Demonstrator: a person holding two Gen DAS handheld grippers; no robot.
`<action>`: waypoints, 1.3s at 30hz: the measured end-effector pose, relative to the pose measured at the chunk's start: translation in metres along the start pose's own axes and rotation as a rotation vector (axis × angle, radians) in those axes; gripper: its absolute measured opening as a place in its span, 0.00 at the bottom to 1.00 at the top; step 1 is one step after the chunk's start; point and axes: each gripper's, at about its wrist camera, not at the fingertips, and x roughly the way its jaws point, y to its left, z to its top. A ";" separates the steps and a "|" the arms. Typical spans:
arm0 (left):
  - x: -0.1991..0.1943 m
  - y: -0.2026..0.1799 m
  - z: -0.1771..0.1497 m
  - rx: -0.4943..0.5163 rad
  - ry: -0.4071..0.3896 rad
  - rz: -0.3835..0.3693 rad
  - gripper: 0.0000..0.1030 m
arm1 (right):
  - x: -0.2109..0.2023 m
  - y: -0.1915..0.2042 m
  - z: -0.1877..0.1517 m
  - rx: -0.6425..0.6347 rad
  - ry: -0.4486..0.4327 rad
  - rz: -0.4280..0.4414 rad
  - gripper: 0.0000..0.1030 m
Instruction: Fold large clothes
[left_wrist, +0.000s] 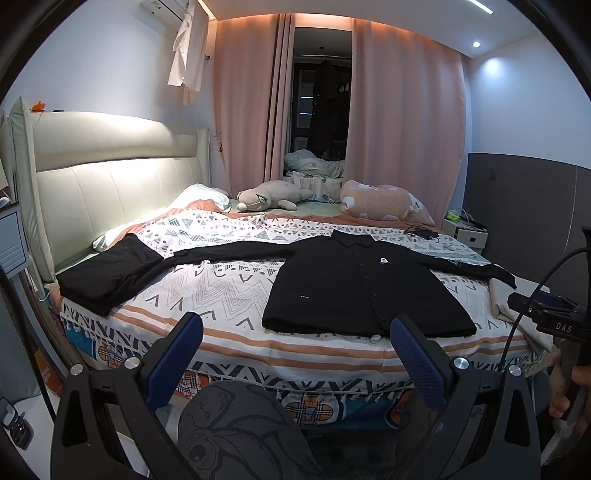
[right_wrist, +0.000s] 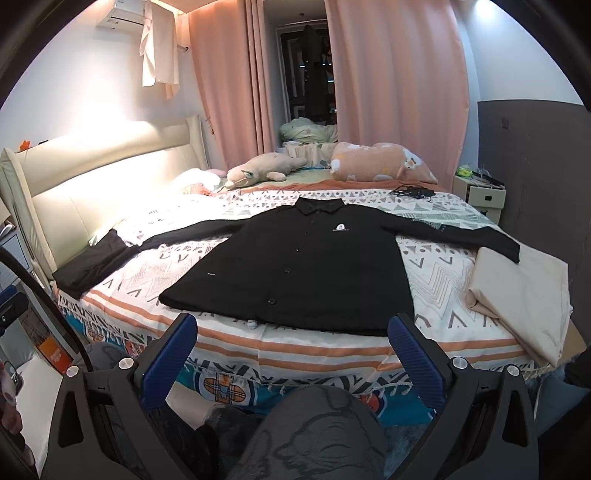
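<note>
Left wrist view, sweeping left to right: folded black garment (left_wrist: 107, 273) near the headboard (left_wrist: 110, 177), then black button shirt (left_wrist: 369, 284) spread flat, front up, sleeves out, on the patterned bedspread (left_wrist: 229, 284). Left gripper (left_wrist: 295, 332) spread wide, gripping nothing, short of the bed edge. Right wrist view: right gripper (right_wrist: 291, 334) likewise agape and empty, folded beige cloth (right_wrist: 524, 295) at far right.

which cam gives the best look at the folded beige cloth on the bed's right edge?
Right wrist view. There the folded beige cloth shows nearly whole, lying beside the cuff of the black shirt. In the left wrist view only a sliver of it shows, the rest hidden behind the other gripper's body at the frame edge.
</note>
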 end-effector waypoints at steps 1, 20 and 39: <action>0.000 0.000 0.000 -0.003 0.003 -0.005 1.00 | -0.001 0.000 0.000 0.001 0.001 -0.004 1.00; -0.012 -0.001 -0.005 -0.001 0.003 0.009 1.00 | -0.008 -0.008 -0.006 0.023 -0.004 0.024 1.00; -0.023 0.003 -0.005 -0.009 -0.019 -0.013 1.00 | -0.015 -0.002 -0.002 -0.001 -0.004 -0.012 1.00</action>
